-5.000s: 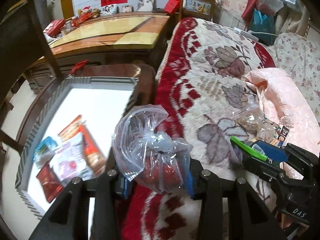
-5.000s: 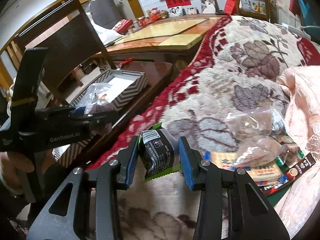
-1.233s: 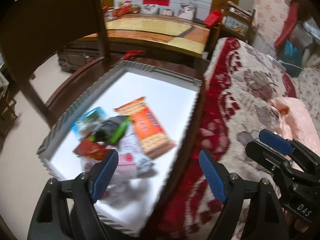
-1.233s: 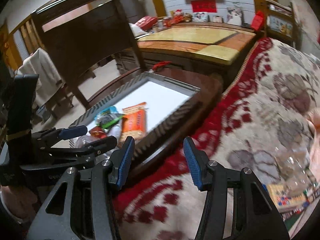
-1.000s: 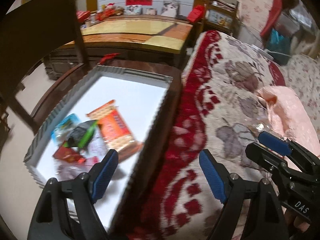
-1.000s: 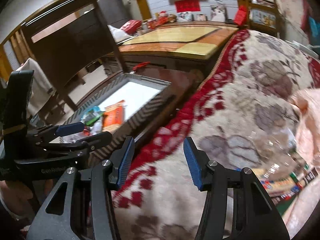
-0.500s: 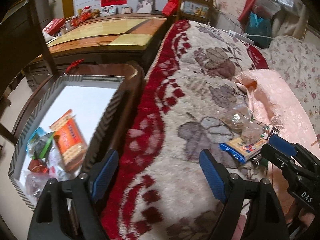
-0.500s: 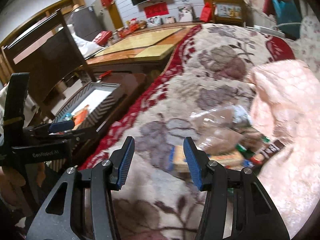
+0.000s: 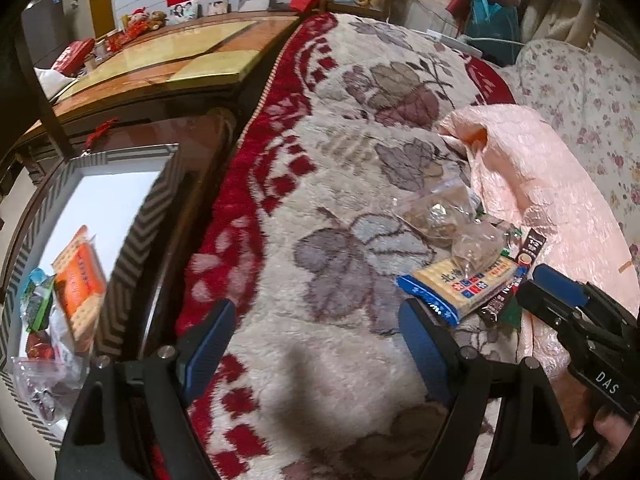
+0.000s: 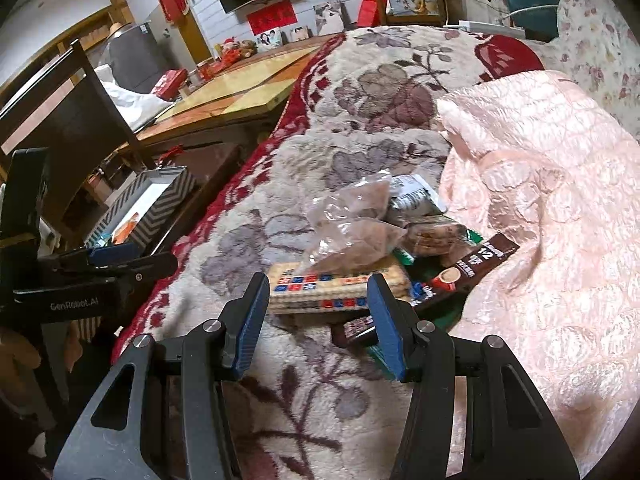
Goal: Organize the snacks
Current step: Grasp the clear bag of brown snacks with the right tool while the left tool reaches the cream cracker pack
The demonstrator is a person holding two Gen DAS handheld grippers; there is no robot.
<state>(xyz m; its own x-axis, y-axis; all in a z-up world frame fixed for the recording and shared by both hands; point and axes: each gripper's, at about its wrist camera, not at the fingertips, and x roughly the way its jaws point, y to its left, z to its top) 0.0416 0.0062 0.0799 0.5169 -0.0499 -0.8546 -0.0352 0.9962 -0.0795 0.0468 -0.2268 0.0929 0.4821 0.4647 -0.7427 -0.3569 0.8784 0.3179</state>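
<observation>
Right tool [image 10: 316, 316] is nearer the pile — jaws part open, nothing between them; cracker pack [image 10: 340, 286] lies just ahead of its tips on the floral blanket [image 10: 248, 248]; pack's long axis runs crosswise to the tool, roughly along the line from jaw to jaw, and looks longer than the present gap, so I judge a wrist roll or a wider opening is needed before closing.

Left tool [image 9: 316, 328] has jaws wide, empty; from its view the cracker pack [image 9: 460, 284] sits off past the right-hand jaw, not between them — poorer line of approach.

Two clear bags [image 10: 352, 220] rest on the pack's far part; brown sachet [image 10: 476, 268] and other packets crowd its right end, touching; pink quilt [image 10: 540, 200] bounds the pile on that side; open blanket on the near and left sides gives room to come in.

Box [image 9: 128, 240] with snacks already in it sits off the blanket's left edge, beside the left tool.
</observation>
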